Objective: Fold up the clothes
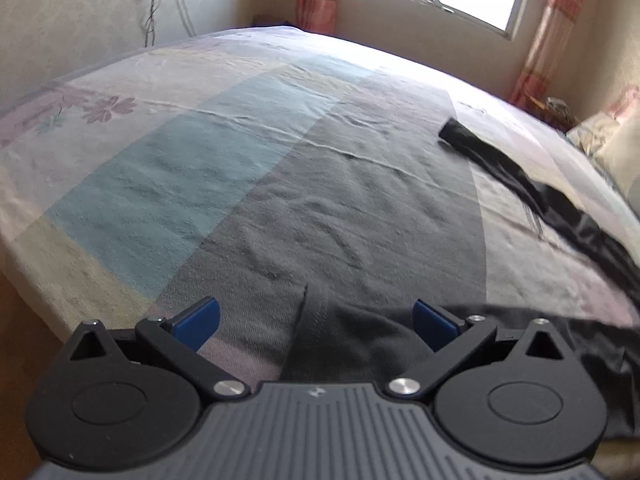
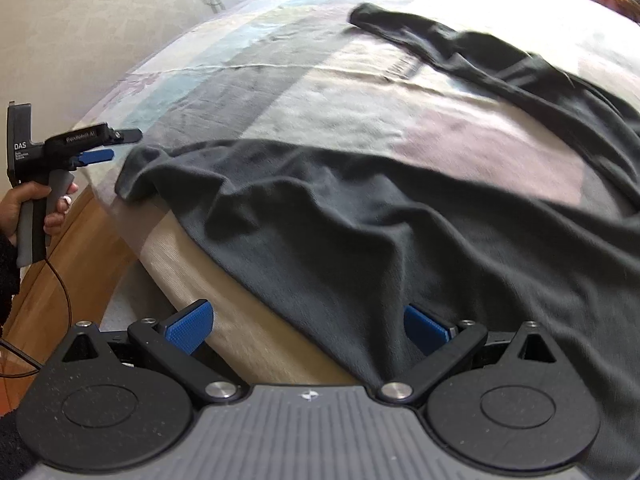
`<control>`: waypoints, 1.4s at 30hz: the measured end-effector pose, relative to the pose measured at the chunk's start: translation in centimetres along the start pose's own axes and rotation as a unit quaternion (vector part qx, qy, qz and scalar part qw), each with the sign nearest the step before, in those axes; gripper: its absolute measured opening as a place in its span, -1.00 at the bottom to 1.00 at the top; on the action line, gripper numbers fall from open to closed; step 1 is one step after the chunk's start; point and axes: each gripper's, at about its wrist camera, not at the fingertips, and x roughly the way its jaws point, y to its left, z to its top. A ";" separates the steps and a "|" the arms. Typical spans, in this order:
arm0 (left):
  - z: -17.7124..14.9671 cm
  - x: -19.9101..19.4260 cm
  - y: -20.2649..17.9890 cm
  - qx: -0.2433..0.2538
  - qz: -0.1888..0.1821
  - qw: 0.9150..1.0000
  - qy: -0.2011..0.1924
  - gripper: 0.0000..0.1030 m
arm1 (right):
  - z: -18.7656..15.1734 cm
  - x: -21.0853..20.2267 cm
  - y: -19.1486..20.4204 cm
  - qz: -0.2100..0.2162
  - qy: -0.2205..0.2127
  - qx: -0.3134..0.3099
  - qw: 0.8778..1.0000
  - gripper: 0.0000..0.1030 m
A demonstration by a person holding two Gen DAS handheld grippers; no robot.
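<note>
Jaws are seen spread wide on both tools, nothing pinched between them. Starting at the left, the left gripper (image 1: pixel 316 326) is held low over the near edge of the bed (image 1: pixel 168 168), its blue pads apart, with a corner of the dark garment (image 1: pixel 360 344) lying just ahead between them but not gripped. From the right wrist view the same left gripper (image 2: pixel 106 148) is shown beside that far corner of the cloth, and the person's hand (image 2: pixel 36 208) is wrapped round its handle; whether it touches the cloth cannot be told. Moving right, the dark garment (image 2: pixel 400 232) is spread loosely across the striped bedsheet (image 2: pixel 360 100), rumpled, its lower edge draped over the side of the mattress, and one long sleeve (image 2: pixel 460 52) is stretched away toward the far right. The right gripper (image 2: pixel 308 330) is poised at the draped hem, pads apart, fabric lying just before the right-hand pad. As for progress, no fold is judged to be made: the garment is laid out but wrinkled, and smoothing, sleeve folds and body folds all appear to be left. Much is hidden: the right side of the garment is cut off by the frame, a second sleeve cannot be made out, the far cloth is blurred, and the neckline is not identified.
</note>
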 end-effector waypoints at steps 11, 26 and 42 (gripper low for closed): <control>-1.4 -3.1 -1.3 0.014 0.038 0.999 0.006 0.99 | 3.4 3.5 6.3 0.073 -0.020 -0.147 0.986 0.69; -2.8 -4.1 0.0 -0.029 0.046 0.998 0.011 0.99 | 3.8 10.6 13.8 -0.006 -0.010 -0.381 0.925 -0.87; -3.2 -4.2 0.6 -0.046 0.030 0.998 0.013 0.99 | 6.2 8.2 12.5 0.121 0.053 -0.290 0.948 -0.84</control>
